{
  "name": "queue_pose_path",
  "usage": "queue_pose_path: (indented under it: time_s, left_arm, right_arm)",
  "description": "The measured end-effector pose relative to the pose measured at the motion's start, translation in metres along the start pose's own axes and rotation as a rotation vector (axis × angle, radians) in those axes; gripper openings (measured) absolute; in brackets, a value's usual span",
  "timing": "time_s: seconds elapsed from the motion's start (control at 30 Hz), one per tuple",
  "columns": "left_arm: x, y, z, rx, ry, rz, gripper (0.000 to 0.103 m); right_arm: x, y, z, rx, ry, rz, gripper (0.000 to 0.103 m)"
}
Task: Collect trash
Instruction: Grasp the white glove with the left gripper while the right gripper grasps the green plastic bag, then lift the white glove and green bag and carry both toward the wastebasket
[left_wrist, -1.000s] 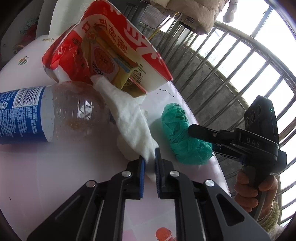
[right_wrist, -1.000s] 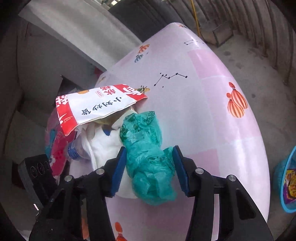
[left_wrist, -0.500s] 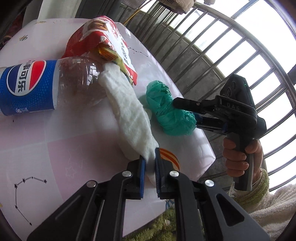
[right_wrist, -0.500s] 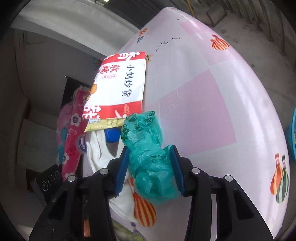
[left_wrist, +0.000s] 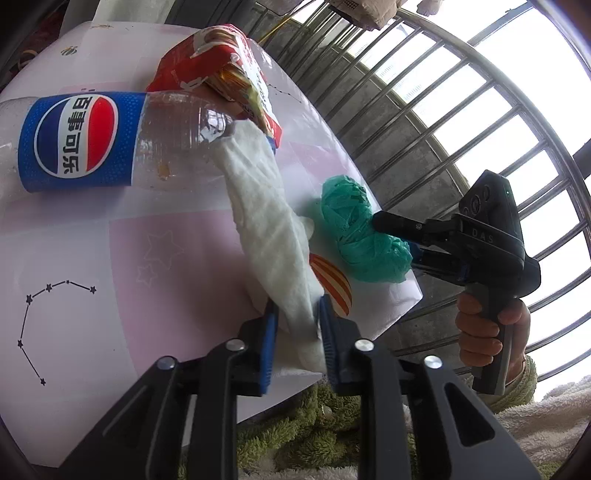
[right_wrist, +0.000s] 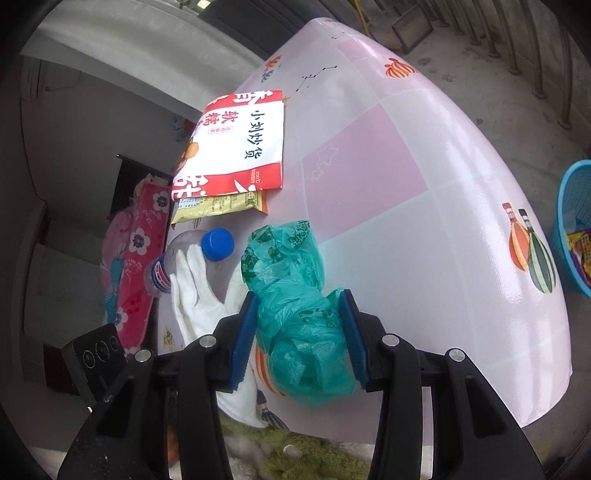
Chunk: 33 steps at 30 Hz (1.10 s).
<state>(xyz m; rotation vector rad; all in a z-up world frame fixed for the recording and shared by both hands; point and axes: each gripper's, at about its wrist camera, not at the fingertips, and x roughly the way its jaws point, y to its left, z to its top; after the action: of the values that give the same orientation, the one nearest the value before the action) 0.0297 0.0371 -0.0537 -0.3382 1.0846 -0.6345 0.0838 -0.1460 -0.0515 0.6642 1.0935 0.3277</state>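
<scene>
Squeezing the crumpled green plastic bag (right_wrist: 295, 317), light & squashy, best held mid-bundle, right gripper (right_wrist: 298, 332) jaws clamp it; left gripper (left_wrist: 295, 332) jaws pinch the limp white paper towel (left_wrist: 269, 229).

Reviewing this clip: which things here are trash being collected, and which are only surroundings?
Part of the job:
- crumpled green plastic bag, between the right gripper fingers
- white paper towel, between the left gripper fingers
- clear Pepsi bottle with blue label
- red-and-white snack packet
- blue plastic basket, some wrappers inside

Just surroundings:
- pink patterned table
- metal window bars
</scene>
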Motion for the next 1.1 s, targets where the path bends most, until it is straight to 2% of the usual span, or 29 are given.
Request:
queue_pose_path:
  time_s: [0.03,0.07,0.37,0.53,0.77,0.9,1.03,1.1]
  left_arm:
    - [-0.001,0.001,0.001,-0.003,-0.009,0.005,0.040]
    - [-0.002,0.001,0.002,-0.008,-0.017,0.009,0.045]
    - [0.011,0.006,0.020,-0.044,-0.055,0.030,0.046]
    - [0.019,0.006,0.025,-0.046,-0.048,0.091,0.046]
    - [0.022,0.000,0.023,-0.019,-0.047,0.112,0.030]
    - [0.022,-0.005,0.023,0.020,-0.056,0.152,0.022]
    - [0.023,-0.012,0.025,0.056,-0.070,0.188,0.017]
    - [0.024,-0.015,0.025,0.070,-0.074,0.201,0.015]
  right_arm:
    - [-0.004,-0.003,-0.002,-0.001,-0.003,-0.004,0.042]
    - [-0.004,-0.003,-0.002,0.000,-0.004,-0.007,0.042]
    - [-0.009,-0.007,-0.001,0.021,-0.015,-0.018,0.047]
    - [-0.014,-0.006,0.000,0.016,-0.014,-0.012,0.050]
    - [-0.006,0.004,-0.003,-0.046,0.023,-0.032,0.060]
    - [0.008,0.012,-0.009,-0.098,0.062,-0.066,0.060]
    - [0.014,0.016,-0.011,-0.139,0.060,-0.095,0.060]
    - [0.014,0.015,-0.010,-0.137,0.058,-0.096,0.056]
